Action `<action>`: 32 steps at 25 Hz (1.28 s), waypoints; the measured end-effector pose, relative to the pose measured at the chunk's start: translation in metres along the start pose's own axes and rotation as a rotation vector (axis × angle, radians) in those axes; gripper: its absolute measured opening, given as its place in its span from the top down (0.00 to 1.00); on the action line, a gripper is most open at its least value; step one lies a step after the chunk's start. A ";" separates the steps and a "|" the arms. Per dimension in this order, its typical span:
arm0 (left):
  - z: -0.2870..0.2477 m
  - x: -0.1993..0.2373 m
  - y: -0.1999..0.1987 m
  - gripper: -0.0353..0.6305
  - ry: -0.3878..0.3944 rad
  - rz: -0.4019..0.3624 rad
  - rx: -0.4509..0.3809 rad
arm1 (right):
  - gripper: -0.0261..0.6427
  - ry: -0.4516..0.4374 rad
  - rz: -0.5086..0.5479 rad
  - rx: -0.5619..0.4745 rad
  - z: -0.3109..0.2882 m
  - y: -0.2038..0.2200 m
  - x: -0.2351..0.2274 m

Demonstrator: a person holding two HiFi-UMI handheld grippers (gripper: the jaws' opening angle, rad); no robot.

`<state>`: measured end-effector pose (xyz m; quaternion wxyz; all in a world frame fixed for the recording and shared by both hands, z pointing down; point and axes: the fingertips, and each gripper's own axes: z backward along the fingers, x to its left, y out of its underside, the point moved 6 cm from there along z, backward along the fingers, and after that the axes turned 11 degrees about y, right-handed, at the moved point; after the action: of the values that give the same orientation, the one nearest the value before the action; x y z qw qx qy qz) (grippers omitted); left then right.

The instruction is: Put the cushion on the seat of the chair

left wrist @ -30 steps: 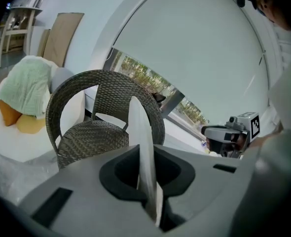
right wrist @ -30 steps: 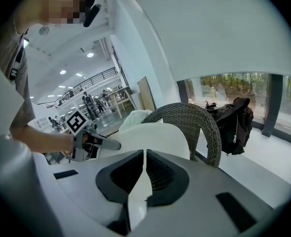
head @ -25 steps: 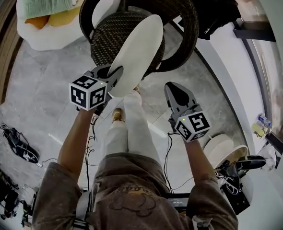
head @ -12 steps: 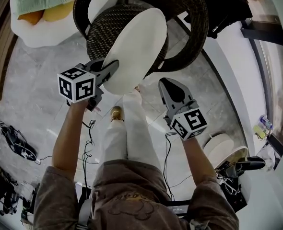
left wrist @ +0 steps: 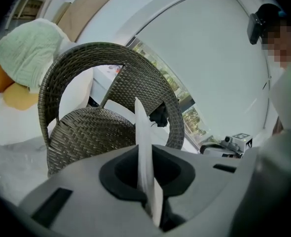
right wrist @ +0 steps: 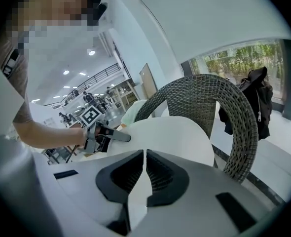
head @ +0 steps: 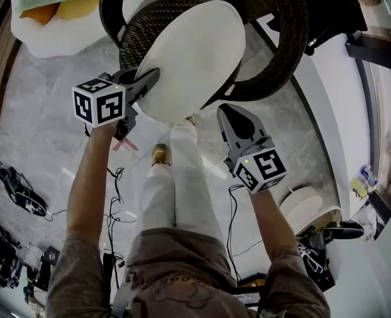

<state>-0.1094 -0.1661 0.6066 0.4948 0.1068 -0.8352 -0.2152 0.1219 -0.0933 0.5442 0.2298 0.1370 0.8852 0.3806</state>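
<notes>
A round white cushion (head: 192, 58) hangs tilted just above the woven seat (head: 137, 35) of the dark wicker chair (head: 278, 52). My left gripper (head: 152, 77) is shut on the cushion's left rim. In the left gripper view the cushion (left wrist: 144, 147) shows edge-on as a thin white sheet pinched between the jaws of the left gripper (left wrist: 146, 179). My right gripper (head: 226, 110) sits just off the cushion's near edge, shut and holding nothing. In the right gripper view the right gripper (right wrist: 145, 154) points at the cushion (right wrist: 172, 137), and the left gripper (right wrist: 127, 138) clamps its far side.
A white lounger (head: 53, 25) with a green towel and orange pillows stands at the top left. A black jacket (head: 335, 8) hangs behind the chair. Cables (head: 119, 197) and gear (head: 20, 201) lie on the marble floor. A round white stool (head: 307, 207) stands at the lower right.
The cushion has swung from nearly edge-up to flatter and come down over the seat. Both grippers have moved toward the chair, and the left one has rolled with the cushion.
</notes>
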 end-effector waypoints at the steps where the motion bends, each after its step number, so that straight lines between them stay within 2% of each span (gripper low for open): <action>1: -0.001 0.003 0.000 0.89 -0.004 0.000 -0.001 | 0.91 -0.006 0.004 0.005 -0.002 0.002 0.001; 14: 0.002 0.053 0.004 0.89 -0.087 0.016 -0.009 | 0.91 -0.063 0.053 0.050 -0.032 0.018 0.011; 23: -0.003 0.084 0.017 0.88 -0.192 0.034 -0.034 | 0.91 -0.089 0.069 0.077 -0.048 0.023 0.015; 32: -0.004 0.104 0.023 0.79 -0.281 0.041 -0.046 | 0.91 -0.086 0.055 0.085 -0.054 0.027 0.014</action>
<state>-0.1559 -0.1875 0.6995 0.3796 0.0473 -0.8931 -0.2367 0.0843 -0.1019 0.5926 0.2508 0.1872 0.8858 0.3426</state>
